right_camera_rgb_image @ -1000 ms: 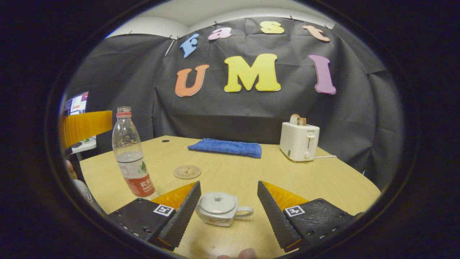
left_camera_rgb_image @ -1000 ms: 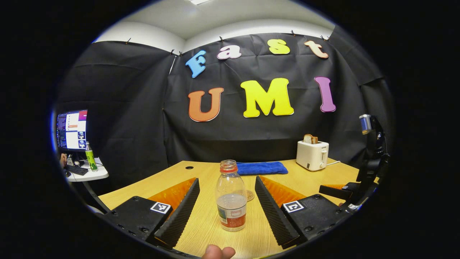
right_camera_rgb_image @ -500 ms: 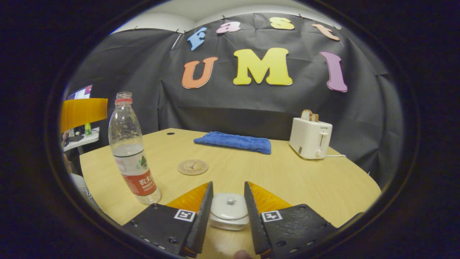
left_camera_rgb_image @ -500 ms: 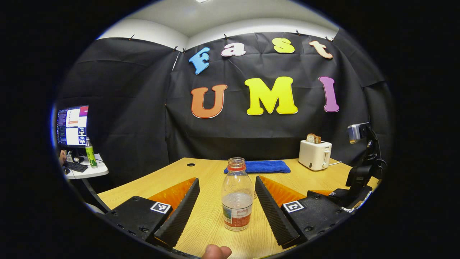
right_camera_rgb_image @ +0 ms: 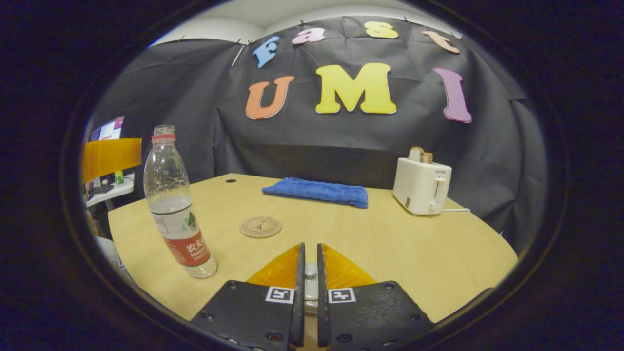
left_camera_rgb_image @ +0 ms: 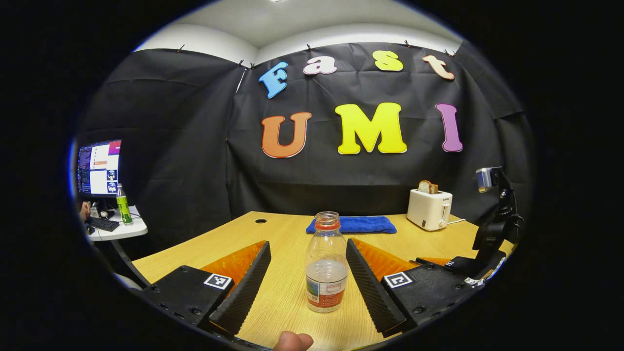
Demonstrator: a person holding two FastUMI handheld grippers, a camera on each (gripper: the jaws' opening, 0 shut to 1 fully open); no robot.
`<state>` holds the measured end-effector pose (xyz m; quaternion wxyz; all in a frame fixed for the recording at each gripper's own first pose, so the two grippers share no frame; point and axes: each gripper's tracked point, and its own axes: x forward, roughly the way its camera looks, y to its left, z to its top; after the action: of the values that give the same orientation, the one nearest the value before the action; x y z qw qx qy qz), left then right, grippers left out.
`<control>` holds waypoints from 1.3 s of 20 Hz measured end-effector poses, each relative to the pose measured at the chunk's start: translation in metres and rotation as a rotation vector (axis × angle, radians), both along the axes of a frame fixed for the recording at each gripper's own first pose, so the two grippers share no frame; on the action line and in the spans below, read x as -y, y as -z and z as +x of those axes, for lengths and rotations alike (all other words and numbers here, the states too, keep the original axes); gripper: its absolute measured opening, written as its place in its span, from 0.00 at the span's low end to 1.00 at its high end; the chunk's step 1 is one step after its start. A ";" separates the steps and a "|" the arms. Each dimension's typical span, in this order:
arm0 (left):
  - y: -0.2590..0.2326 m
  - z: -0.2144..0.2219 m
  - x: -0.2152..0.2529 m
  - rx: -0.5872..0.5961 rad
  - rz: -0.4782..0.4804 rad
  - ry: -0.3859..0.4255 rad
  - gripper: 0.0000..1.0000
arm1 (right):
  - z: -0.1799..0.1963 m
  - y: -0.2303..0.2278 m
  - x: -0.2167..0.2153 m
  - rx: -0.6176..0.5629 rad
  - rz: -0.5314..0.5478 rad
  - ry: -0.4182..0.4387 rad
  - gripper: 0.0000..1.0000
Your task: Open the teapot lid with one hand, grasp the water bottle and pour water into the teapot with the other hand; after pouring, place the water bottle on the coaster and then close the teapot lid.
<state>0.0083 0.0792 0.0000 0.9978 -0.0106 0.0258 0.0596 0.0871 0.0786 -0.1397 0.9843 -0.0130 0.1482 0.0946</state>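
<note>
Right gripper view: wooden table (right_camera_rgb_image: 390,243), black-draped booth.

Clear water bottle (right_camera_rgb_image: 175,204) w/ red neck ring & red-white label, tan coaster (right_camera_rgb_image: 261,227), blue towel (right_camera_rgb_image: 316,191), cream toaster (right_camera_rgb_image: 422,186), light wood-grain table (right_camera_rgb_image: 414,253).

a cloth-walled recording booth: wooden table (right_camera_rgb_image: 390,243), toaster (right_camera_rgb_image: 421,183), side-desk monitor (left_camera_rgb_image: 98,168)

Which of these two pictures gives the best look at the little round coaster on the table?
The right gripper view: the coaster lies in the open on the table, its whole round face showing, between the water bottle and the blue towel. In the left gripper view I cannot make it out near the bottle.
</note>
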 end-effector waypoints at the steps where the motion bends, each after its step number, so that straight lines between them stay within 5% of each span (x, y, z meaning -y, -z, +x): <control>1: 0.002 0.000 0.001 -0.003 -0.002 0.002 0.97 | 0.002 0.002 -0.001 -0.009 0.017 -0.006 0.11; 2: 0.003 0.000 0.001 -0.008 -0.002 0.005 0.97 | -0.002 -0.001 0.000 -0.011 0.029 -0.009 0.00; 13: 0.070 -0.017 0.020 -0.115 -0.055 0.120 0.98 | -0.001 -0.027 0.000 0.036 0.067 -0.070 0.00; 26: 0.116 0.023 0.029 -0.190 -0.125 0.167 0.98 | -0.037 -0.063 0.036 0.107 0.022 -0.047 0.00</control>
<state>0.0317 0.0504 -0.1160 0.9898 -0.0650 0.1247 -0.0245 0.0503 0.0422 -0.0767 0.9884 -0.0107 0.0940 0.1184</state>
